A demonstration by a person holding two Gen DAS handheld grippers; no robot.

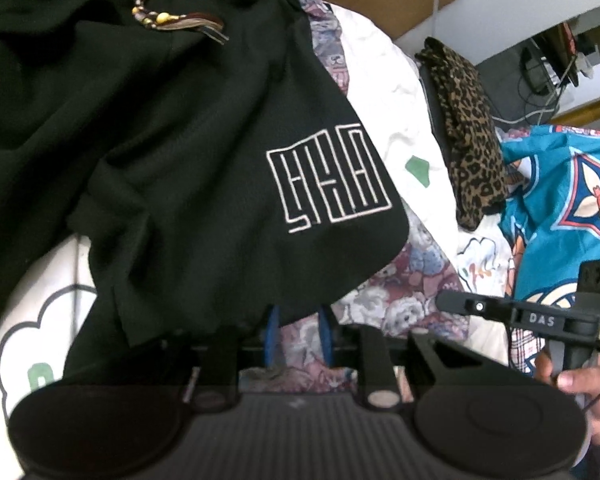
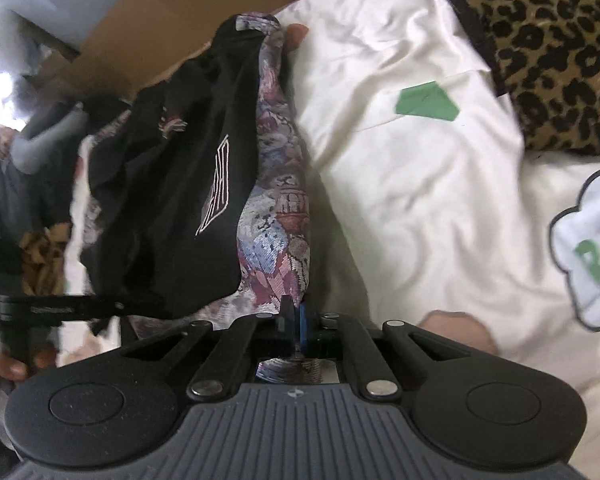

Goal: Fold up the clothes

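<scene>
Black fabric shorts (image 1: 172, 140) with a white line-embroidered emblem (image 1: 328, 178) lie over floral tapestry cloth (image 1: 400, 292) on my cream bedsheet (image 2: 412, 184). My left gripper (image 1: 298, 330) stands with blue fingers apart astride the shorts' near hem; my right gripper (image 2: 296, 320) is closed, pinching the floral cloth. Leopard-print fabric (image 1: 468, 132) lies far right.

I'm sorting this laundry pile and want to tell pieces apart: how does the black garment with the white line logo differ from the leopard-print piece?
The black garment is plain dark fabric with a white maze-like logo; the leopard-print piece is tan with black spots all over. The black garment lies spread and rumpled close to the left gripper, over floral fabric; the leopard-print piece sits farther off in a narrow bundle. Both rest on the white bedding.
</scene>
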